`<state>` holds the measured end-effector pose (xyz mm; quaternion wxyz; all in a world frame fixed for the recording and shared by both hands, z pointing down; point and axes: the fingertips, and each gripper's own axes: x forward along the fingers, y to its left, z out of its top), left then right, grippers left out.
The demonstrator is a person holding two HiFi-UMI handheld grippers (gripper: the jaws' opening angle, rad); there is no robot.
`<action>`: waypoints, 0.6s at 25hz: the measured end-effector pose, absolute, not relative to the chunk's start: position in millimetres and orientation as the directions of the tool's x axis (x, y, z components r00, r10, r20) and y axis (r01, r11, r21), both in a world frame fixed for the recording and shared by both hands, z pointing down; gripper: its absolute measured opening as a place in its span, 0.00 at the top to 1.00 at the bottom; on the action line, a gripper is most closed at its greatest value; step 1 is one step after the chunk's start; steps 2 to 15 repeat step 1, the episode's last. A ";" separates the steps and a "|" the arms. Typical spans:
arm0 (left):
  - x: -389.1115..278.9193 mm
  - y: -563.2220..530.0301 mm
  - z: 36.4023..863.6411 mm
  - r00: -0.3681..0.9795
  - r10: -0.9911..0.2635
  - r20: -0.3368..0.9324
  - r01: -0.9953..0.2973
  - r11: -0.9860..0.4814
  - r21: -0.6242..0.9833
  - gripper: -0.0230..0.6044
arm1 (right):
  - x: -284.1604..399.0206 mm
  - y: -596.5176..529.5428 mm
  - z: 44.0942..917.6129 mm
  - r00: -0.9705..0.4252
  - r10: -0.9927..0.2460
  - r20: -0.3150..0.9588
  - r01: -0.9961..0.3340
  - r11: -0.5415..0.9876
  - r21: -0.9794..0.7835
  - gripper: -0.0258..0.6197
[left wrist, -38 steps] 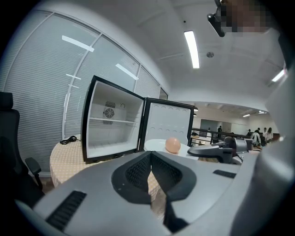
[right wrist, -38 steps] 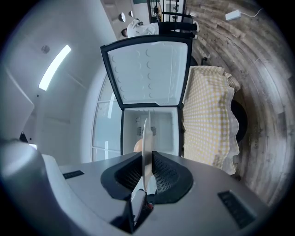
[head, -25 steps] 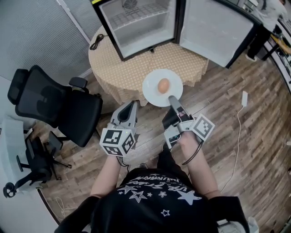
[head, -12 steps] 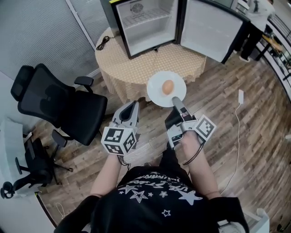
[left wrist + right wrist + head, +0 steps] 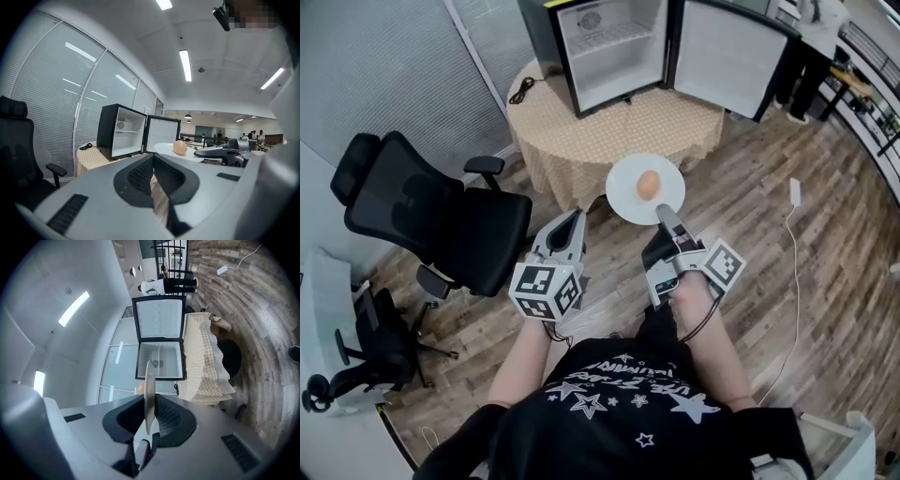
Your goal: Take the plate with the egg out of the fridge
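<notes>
A white plate point(image 5: 630, 194) carrying a brown egg point(image 5: 648, 184) hangs level just off the round table's near edge. My right gripper point(image 5: 662, 212) is shut on the plate's near rim. In the right gripper view the plate point(image 5: 149, 380) runs edge-on between the pads of the right gripper point(image 5: 149, 404), and the egg point(image 5: 139, 389) peeks out on its left. My left gripper point(image 5: 573, 218) is shut and empty, to the left of the plate and nearer me. The left gripper view shows the egg point(image 5: 180, 147) on the plate point(image 5: 164, 147) past the left gripper point(image 5: 153, 162). The black mini fridge point(image 5: 602, 47) stands open with bare shelves.
The fridge sits on a round table with a beige cloth point(image 5: 591, 131), its door point(image 5: 727, 56) swung right. A black office chair point(image 5: 431, 220) stands at the left, another point(image 5: 366, 347) lower left. A white cable and adapter point(image 5: 794, 192) lie on the wooden floor.
The table and fridge have slid up and away in the head view as I back off. The plate with the egg, still in the right gripper, has come off the tabletop toward its near edge.
</notes>
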<state>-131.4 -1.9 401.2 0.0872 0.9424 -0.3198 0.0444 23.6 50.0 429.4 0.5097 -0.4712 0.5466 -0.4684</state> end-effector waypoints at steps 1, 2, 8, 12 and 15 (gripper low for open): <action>-137.9 0.6 401.6 0.790 -0.598 0.139 -0.613 -0.778 0.137 0.95 | 17.4 53.7 430.2 -0.039 -0.993 -0.114 -0.041 0.115 -0.993 0.87; -137.9 0.6 401.6 0.790 -0.598 0.139 -0.613 -0.778 0.137 0.95 | 17.4 53.7 430.2 -0.039 -0.993 -0.114 -0.041 0.115 -0.993 0.87; -137.9 0.6 401.6 0.790 -0.598 0.139 -0.613 -0.778 0.137 0.95 | 17.4 53.7 430.2 -0.039 -0.993 -0.114 -0.041 0.115 -0.993 0.87; -137.9 0.6 401.6 0.790 -0.598 0.139 -0.613 -0.778 0.137 0.95 | 17.4 53.7 430.2 -0.039 -0.993 -0.114 -0.041 0.115 -0.993 0.87; -137.9 0.6 401.6 0.790 -0.598 0.139 -0.613 -0.778 0.137 0.95 | 17.4 53.7 430.2 -0.039 -0.993 -0.114 -0.041 0.115 -0.993 0.87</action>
